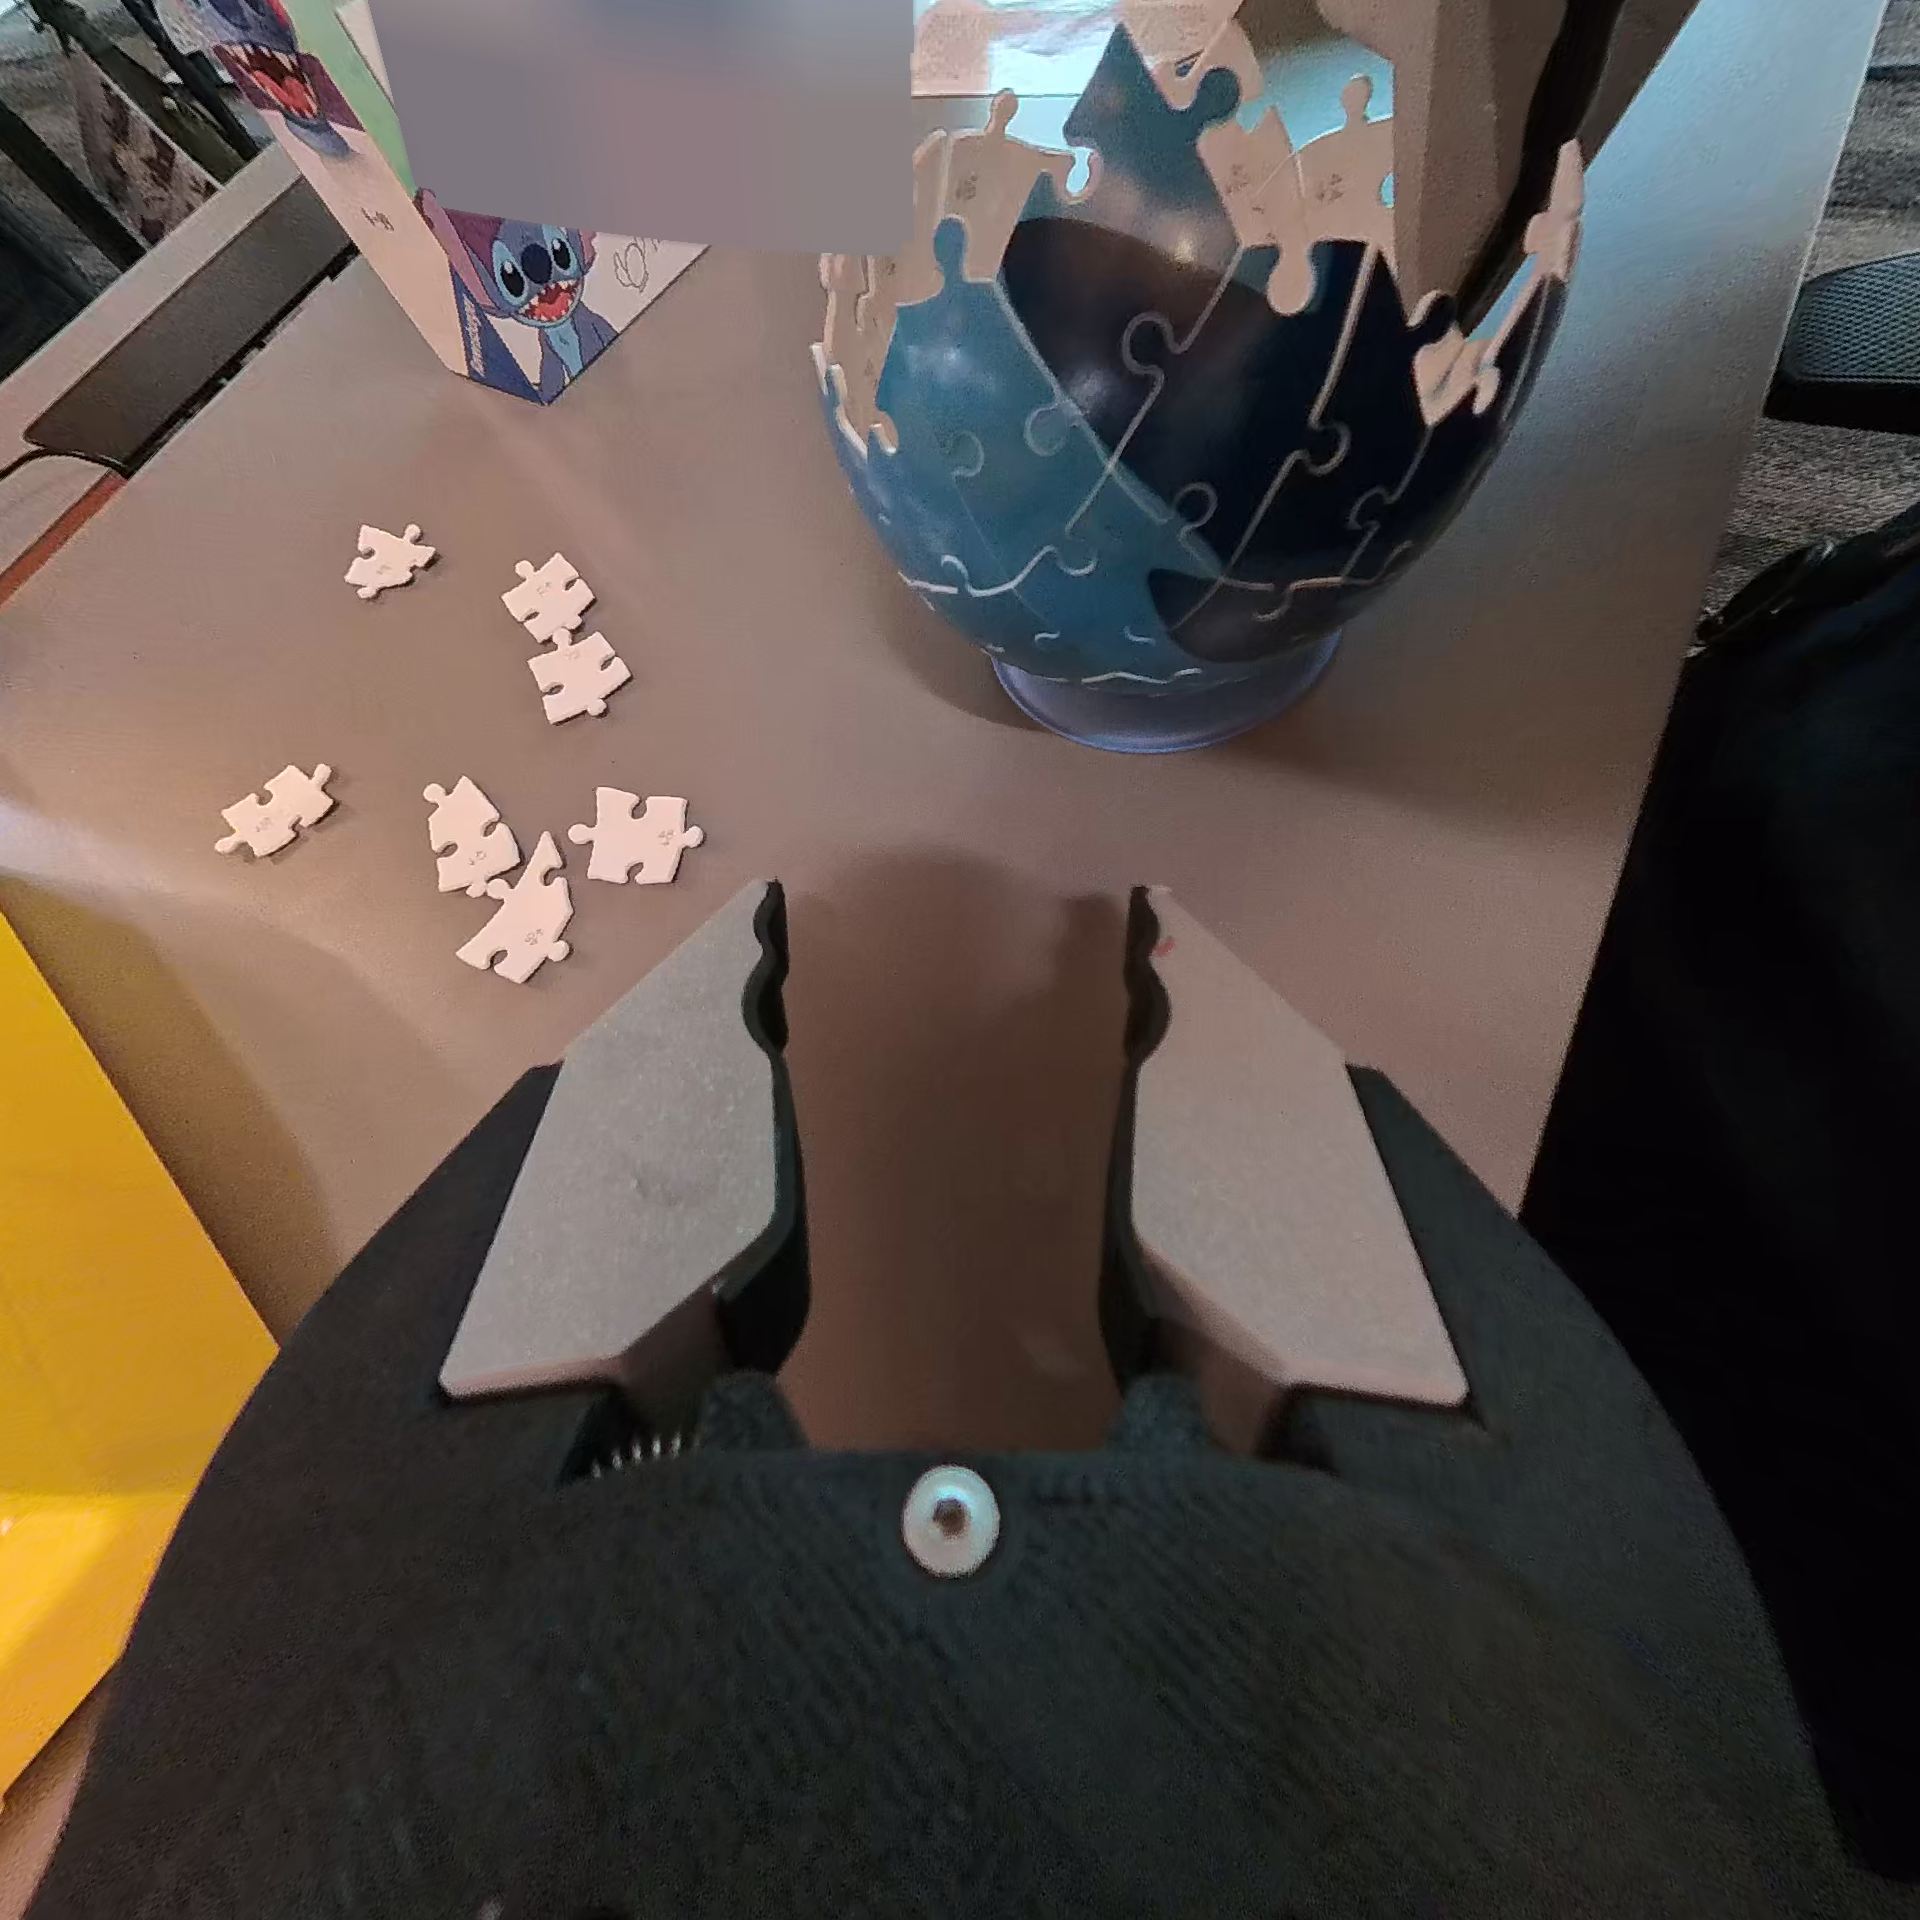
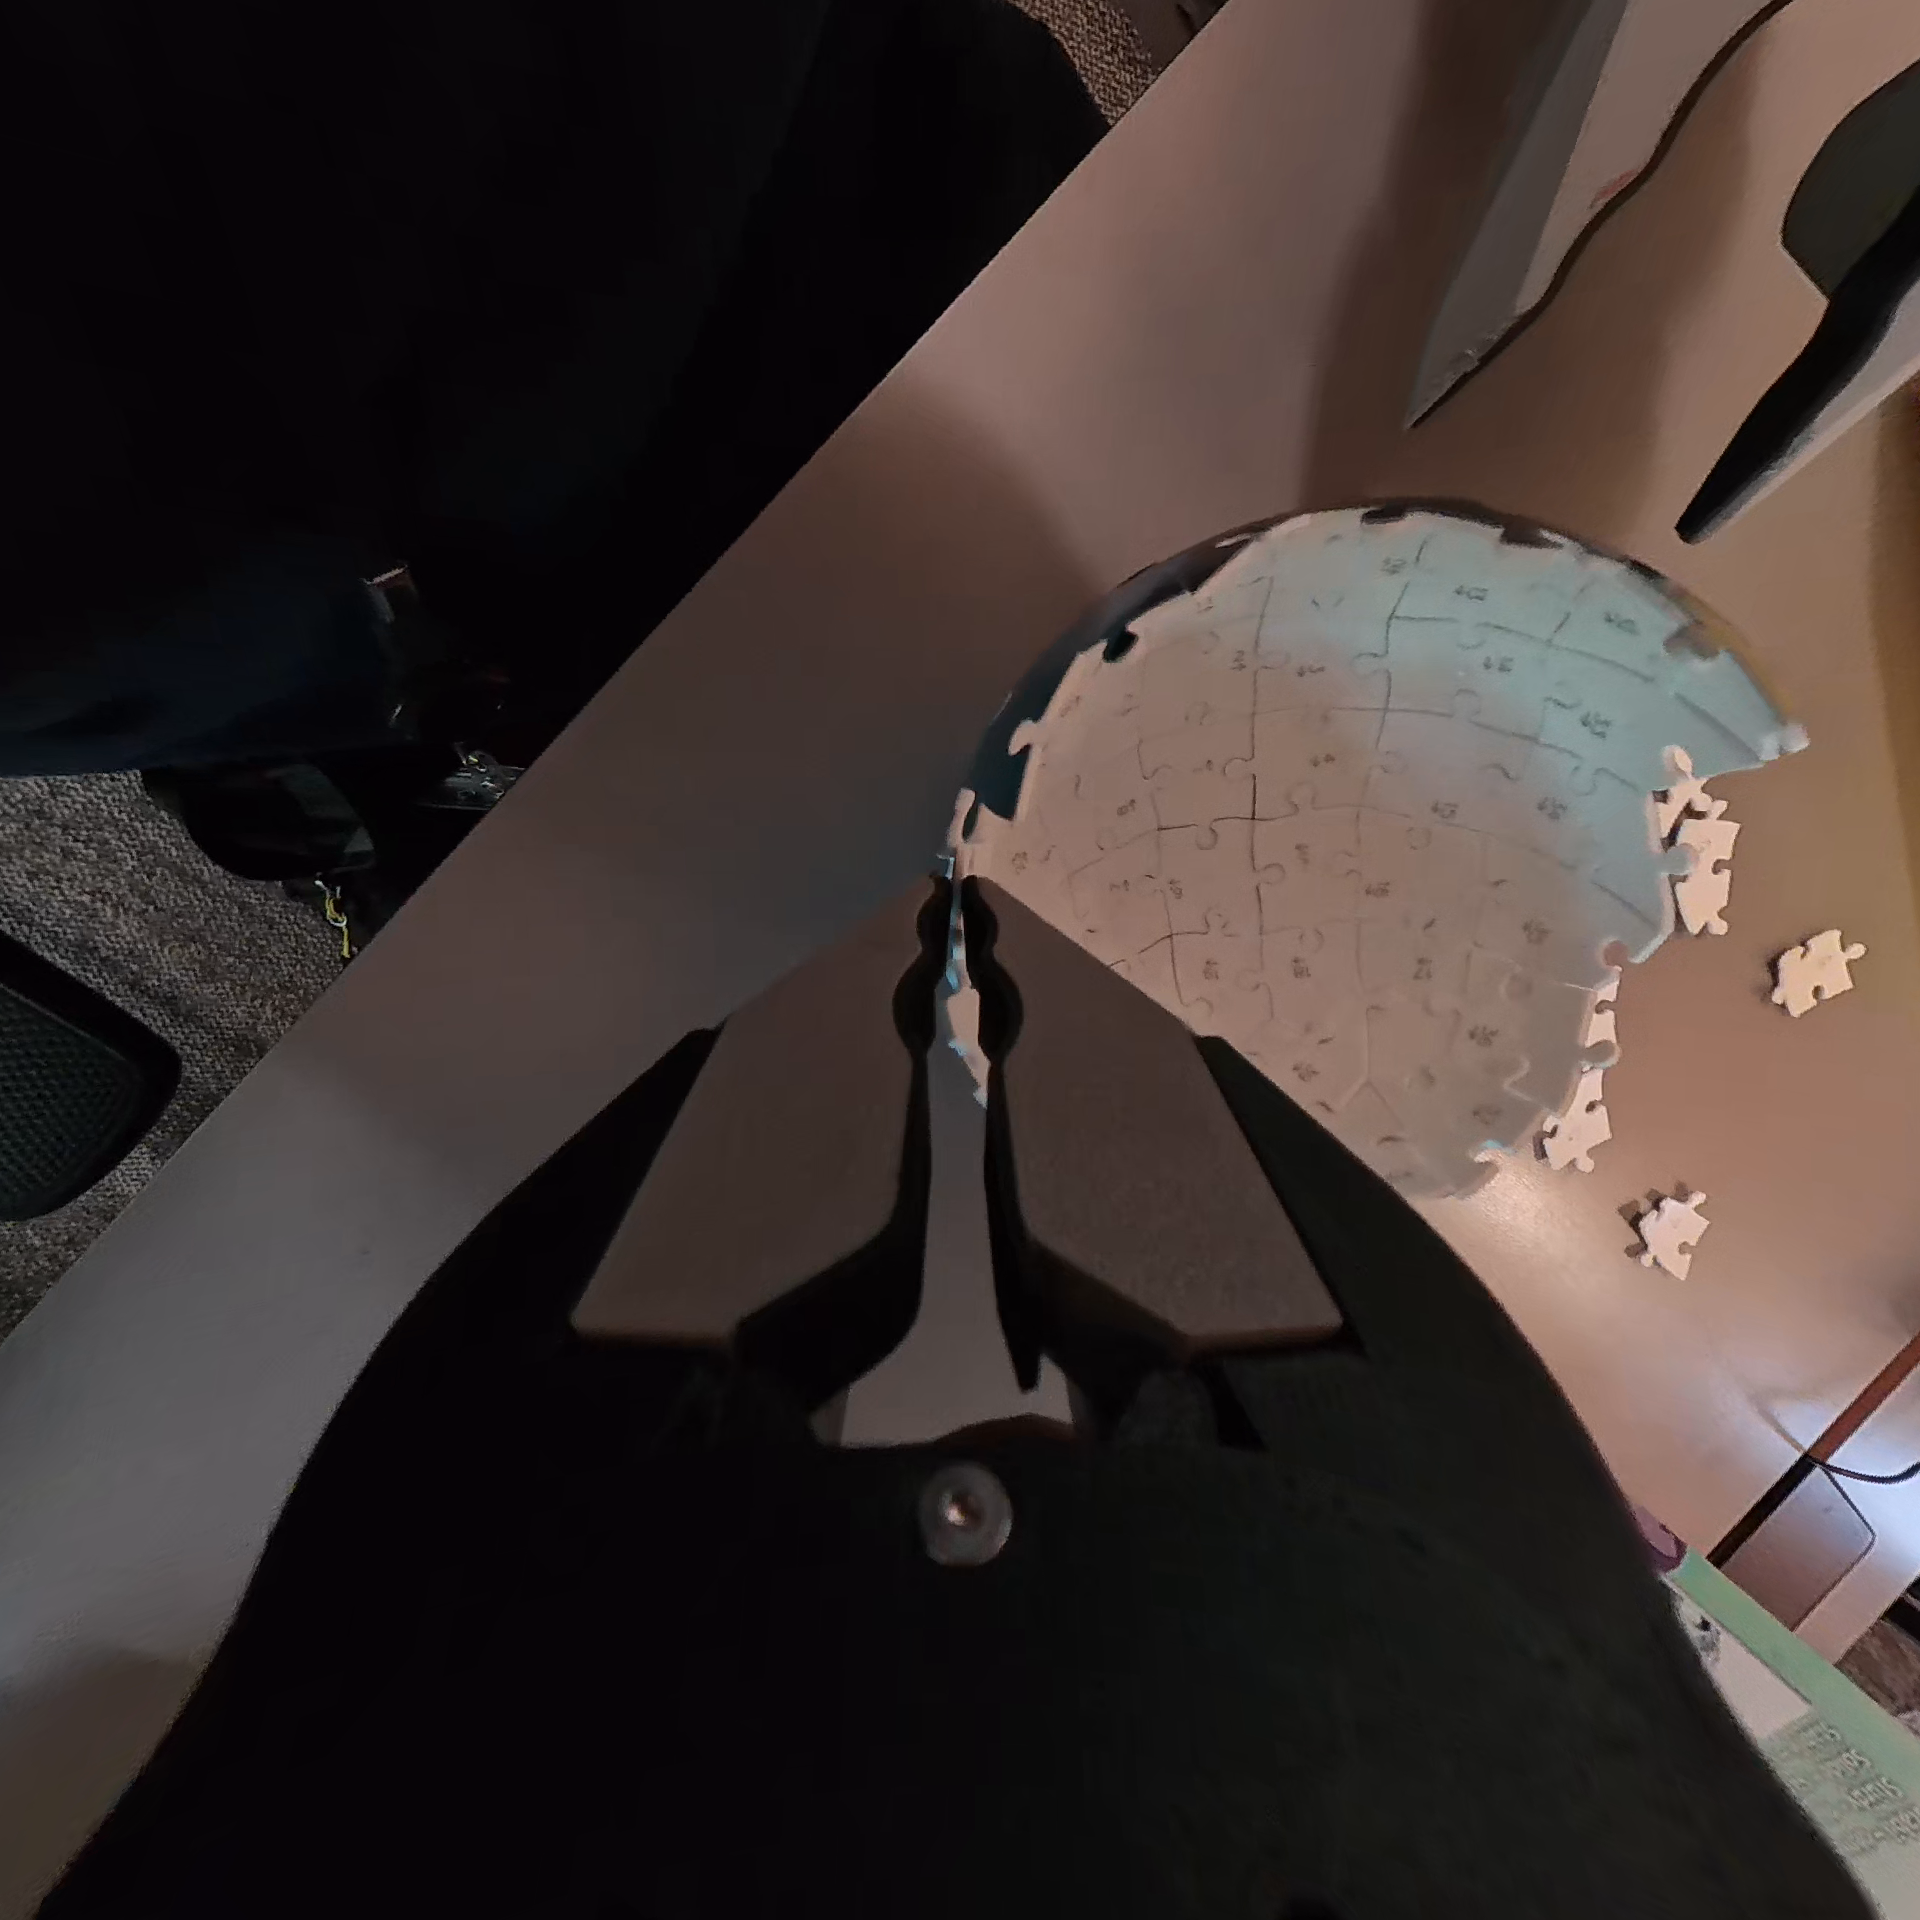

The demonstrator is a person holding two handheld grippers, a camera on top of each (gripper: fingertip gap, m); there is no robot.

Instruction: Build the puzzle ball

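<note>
The puzzle ball (image 1: 1164,457) is a half-built blue shell, open at the top, standing on a blue ring stand (image 1: 1164,712). Its white numbered inside (image 2: 1351,831) fills the right wrist view. My right gripper (image 2: 951,899) is shut on a puzzle piece (image 2: 961,1003) at the shell's near rim; it also shows from above at the ball's right rim (image 1: 1455,281). My left gripper (image 1: 954,914) is open and empty, low over the table in front of the ball. Several loose white pieces (image 1: 577,675) lie to its left.
A tall puzzle box (image 1: 520,301) with a blue cartoon figure stands at the back left. A yellow surface (image 1: 83,1299) borders the grey table (image 1: 1247,935) on the left. The table's right edge drops to carpet and a dark chair. Loose pieces (image 2: 1813,977) lie beyond the ball.
</note>
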